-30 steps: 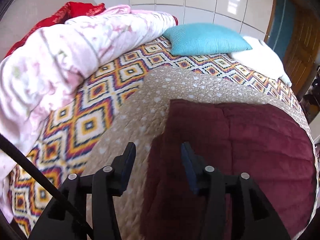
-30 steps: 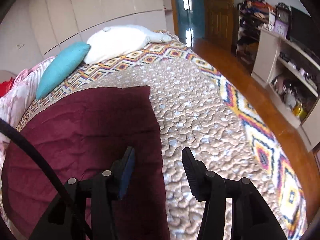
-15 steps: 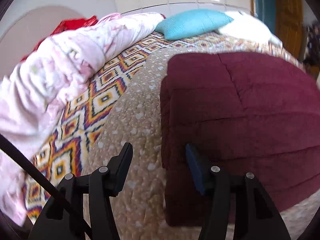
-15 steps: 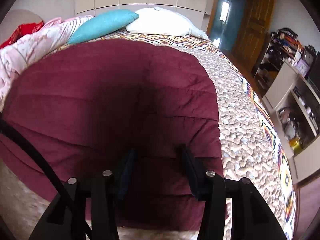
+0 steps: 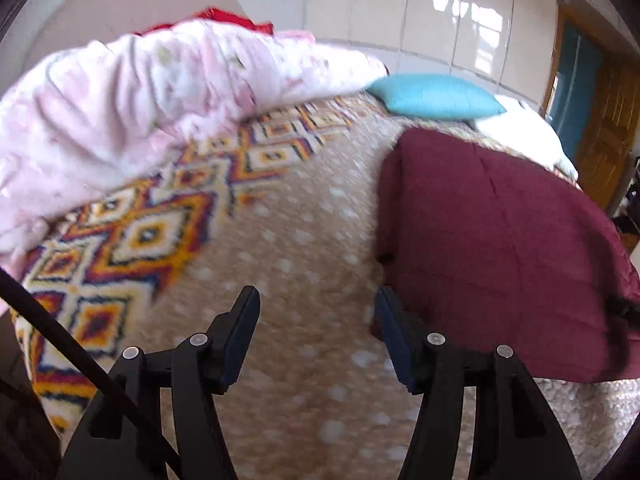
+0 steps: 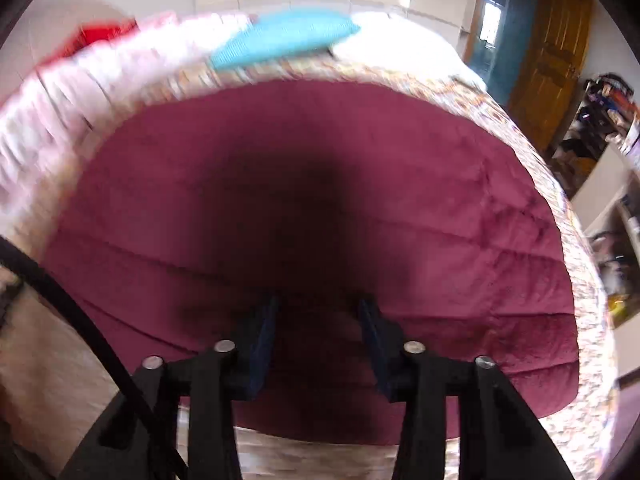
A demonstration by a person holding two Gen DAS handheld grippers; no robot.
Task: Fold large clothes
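1. Your left gripper (image 5: 316, 312) sits at the bottom centre of the left wrist view with its jaws wide apart – they have just been opening, and nothing is between them but the spotted beige blanket (image 5: 288, 240) below.
2. The maroon quilted garment (image 5: 492, 248) lies folded on that blanket in the right half of the left view; its left edge comes just beside your left gripper's right finger (image 5: 390, 320), and I cannot tell whether they touch.
3. Your right gripper (image 6: 318, 314) is at the bottom centre of the right wrist view, directly over the maroon garment (image 6: 320, 184). Its jaws have just been closing yet a gap remains; the tips are in shadow against the fabric, so whether the pads pinch any cloth cannot be told.
4. In the right view the garment fills the middle of the frame, with a dark shadow at its centre.
5. Upper left of the left view: a pink bundled duvet (image 5: 132, 104) on the diamond-patterned bedspread (image 5: 160, 220).
6. Upper centre – a turquoise pillow (image 5: 436, 96), with a white pillow (image 5: 520, 128) to its right.
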